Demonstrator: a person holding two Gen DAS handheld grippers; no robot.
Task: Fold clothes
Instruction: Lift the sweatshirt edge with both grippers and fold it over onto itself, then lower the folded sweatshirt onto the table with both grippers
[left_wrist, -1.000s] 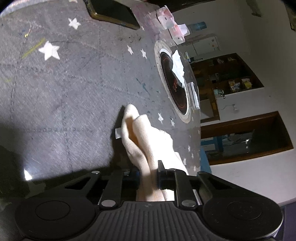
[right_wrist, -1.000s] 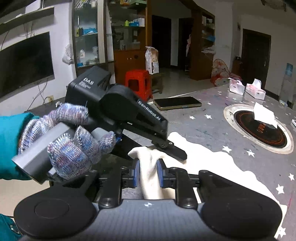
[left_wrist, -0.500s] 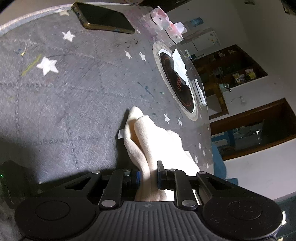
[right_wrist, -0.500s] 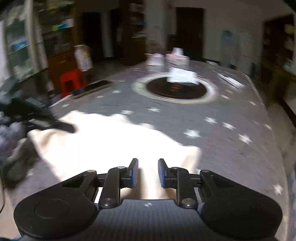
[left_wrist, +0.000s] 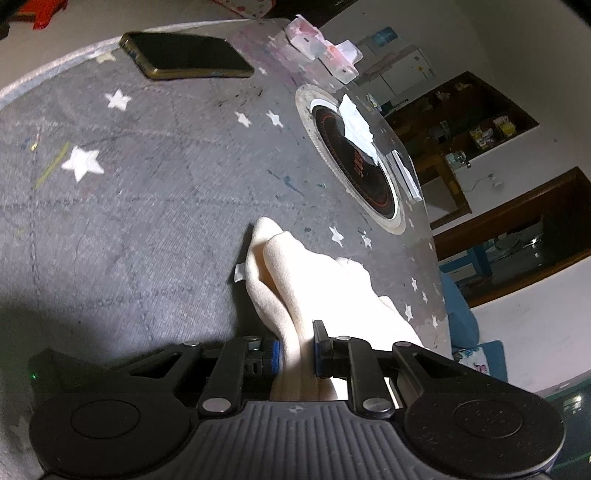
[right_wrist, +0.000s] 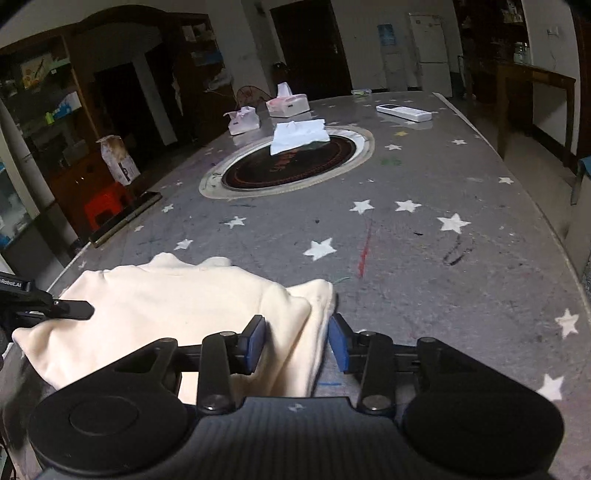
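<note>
Garment: a cream, soft fleece-like piece of clothing (right_wrist: 177, 314) lies bunched on the grey star-printed table cover (right_wrist: 424, 258), at the near edge of the table, well short of the round black inset hob (right_wrist: 291, 162).
Left gripper: the left gripper (left_wrist: 297, 347) is clenched on a doubled fold of the cream cloth; both pads press the fabric, which rises in two rounded ridges ahead of the jaws.
Right gripper: the right gripper (right_wrist: 297, 343) stands spread, its blue pads apart on either side of a layered corner of the cloth, gripping nothing.
Fold state: at least one layer is laid over another near the right gripper, so I judge a first fold is in place, though its edges are uneven and rumpled.
Left to do: the cloth is not yet a flat, squared bundle; the pinched end needs laying down and smoothing, and probably another fold.
Nearby: a dark phone (left_wrist: 188, 55) and the white tissues (right_wrist: 299, 134) on the hob lie beyond the garment, well apart from it.
</note>
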